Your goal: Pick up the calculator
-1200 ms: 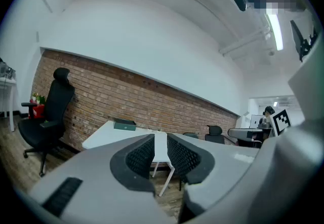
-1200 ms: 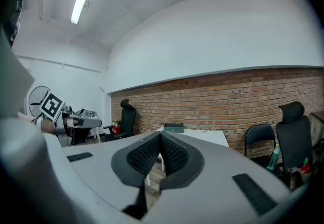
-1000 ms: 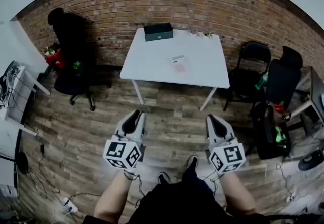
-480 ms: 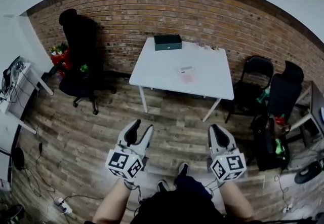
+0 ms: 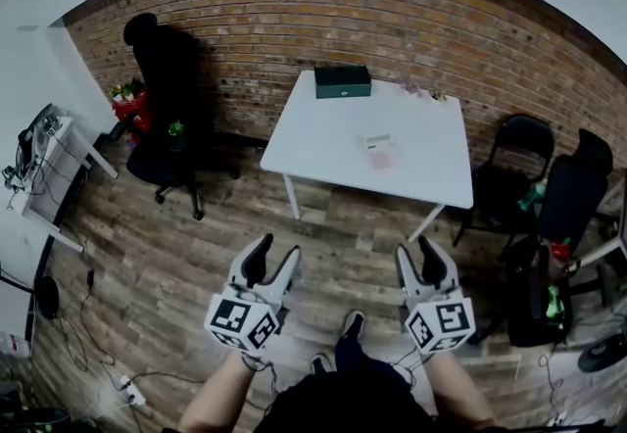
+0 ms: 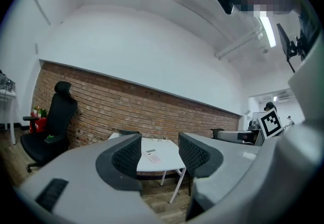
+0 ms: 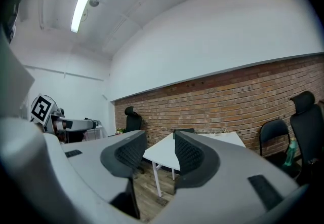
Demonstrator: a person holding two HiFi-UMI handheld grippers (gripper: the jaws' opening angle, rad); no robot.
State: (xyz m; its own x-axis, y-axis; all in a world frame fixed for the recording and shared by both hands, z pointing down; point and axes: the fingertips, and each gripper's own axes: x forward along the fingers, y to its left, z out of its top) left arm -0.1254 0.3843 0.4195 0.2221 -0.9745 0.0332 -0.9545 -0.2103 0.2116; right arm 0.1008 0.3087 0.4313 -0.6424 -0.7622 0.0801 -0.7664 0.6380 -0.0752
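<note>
The calculator [image 5: 380, 151], small, white and pinkish, lies flat on the white table [image 5: 323, 142] by the brick wall, well ahead of both grippers. In the left gripper view the calculator [image 6: 152, 155] shows far off between the jaws. My left gripper [image 5: 275, 259] and right gripper [image 5: 420, 258] are held level over the wooden floor, short of the table. The jaws of both are opening, with nothing between them. The left gripper [image 6: 159, 152] and right gripper [image 7: 159, 154] each frame the distant table [image 7: 163, 153]. No calculator shows in the right gripper view.
A dark green box [image 5: 343, 81] sits at the table's far edge. A black office chair [image 5: 167, 118] stands left of the table, and black chairs [image 5: 514, 167] and a bag [image 5: 537, 296] right of it. A white desk [image 5: 47, 167] and floor cables [image 5: 118, 377] lie at the left.
Both grippers' jaws have spread apart from shut, the left first, then the right. The table and calculator have shifted right and lower in the head view.
</note>
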